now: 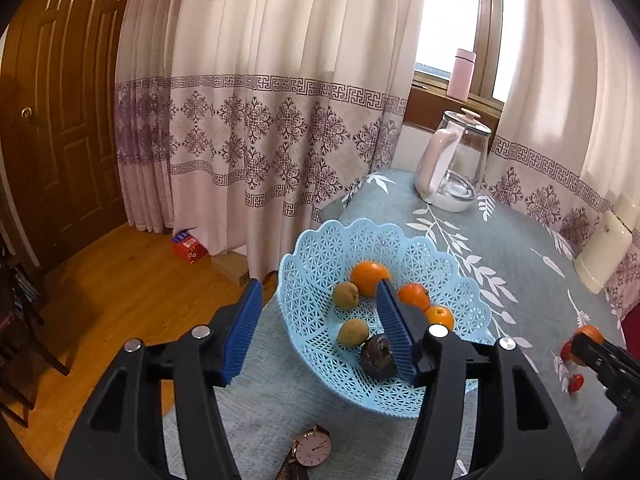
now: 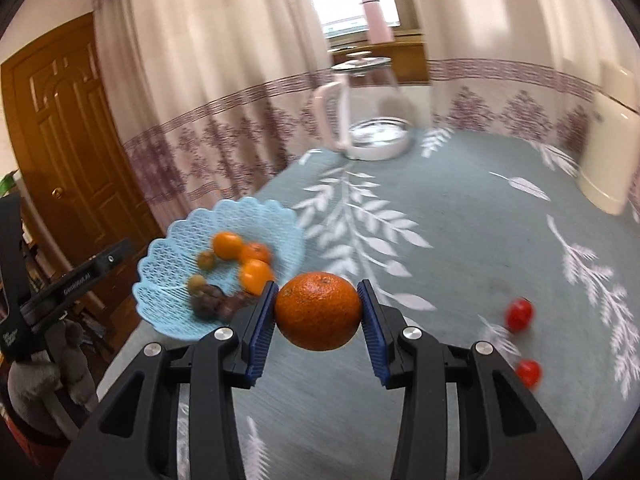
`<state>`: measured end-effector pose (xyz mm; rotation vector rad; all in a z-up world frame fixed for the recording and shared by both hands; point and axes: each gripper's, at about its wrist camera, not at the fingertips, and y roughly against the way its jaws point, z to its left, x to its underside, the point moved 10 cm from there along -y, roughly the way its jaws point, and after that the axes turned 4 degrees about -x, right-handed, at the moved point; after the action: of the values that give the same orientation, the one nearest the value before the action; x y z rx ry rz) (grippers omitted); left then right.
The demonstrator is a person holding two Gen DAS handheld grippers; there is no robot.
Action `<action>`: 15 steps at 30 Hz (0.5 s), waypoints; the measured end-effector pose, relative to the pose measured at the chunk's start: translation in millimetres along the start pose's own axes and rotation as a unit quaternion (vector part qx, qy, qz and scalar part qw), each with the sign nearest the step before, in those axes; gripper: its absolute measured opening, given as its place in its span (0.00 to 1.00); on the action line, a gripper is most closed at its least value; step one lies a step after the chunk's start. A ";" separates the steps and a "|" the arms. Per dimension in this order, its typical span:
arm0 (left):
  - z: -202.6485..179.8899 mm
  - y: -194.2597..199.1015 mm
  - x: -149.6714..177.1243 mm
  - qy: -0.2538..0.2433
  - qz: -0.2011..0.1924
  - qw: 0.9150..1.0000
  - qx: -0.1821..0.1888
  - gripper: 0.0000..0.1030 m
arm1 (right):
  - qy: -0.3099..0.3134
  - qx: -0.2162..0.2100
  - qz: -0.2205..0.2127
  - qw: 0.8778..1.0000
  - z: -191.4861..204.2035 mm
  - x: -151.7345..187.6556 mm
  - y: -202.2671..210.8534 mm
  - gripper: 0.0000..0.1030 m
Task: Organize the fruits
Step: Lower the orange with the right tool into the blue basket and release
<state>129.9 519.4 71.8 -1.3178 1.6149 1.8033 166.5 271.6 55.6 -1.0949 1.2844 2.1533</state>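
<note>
A light blue lattice basket [image 1: 320,248] [image 2: 168,268] sits near the table's left edge, holding three oranges [image 1: 370,278], two small brown-green fruits [image 1: 353,332] and a dark purple fruit [image 1: 378,356]. My left gripper [image 1: 320,312] hovers open over the basket's near side, its right finger above the fruits, nothing between the pads. My right gripper [image 2: 318,312] is shut on an orange [image 2: 318,311], held above the tablecloth to the right of the basket; in the left wrist view that orange [image 1: 590,336] shows at the far right. Two small red fruits [image 2: 519,314] [image 2: 528,373] lie on the cloth.
A glass kettle [image 1: 456,160] with a pink handle stands at the back of the table, a cream appliance [image 1: 604,256] at the right edge. A wristwatch [image 1: 312,449] lies in front of the basket. A pink bottle [image 1: 461,74] is on the windowsill. The floor drops off to the left.
</note>
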 end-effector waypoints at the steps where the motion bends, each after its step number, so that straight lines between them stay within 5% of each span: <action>1: 1.0 0.3 -0.8 0.002 0.000 1.000 0.001 0.60 | 0.006 -0.003 0.002 1.000 7.4 -2.9 -5.5 0.40; 15: 11.7 -1.5 -4.5 0.026 0.004 1.000 0.005 0.65 | 0.046 -0.020 0.037 0.998 54.5 -11.2 -68.2 0.41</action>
<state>128.8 531.9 73.5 -1.3660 1.6566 1.7763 196.3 353.2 41.6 -1.1933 1.3489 2.2142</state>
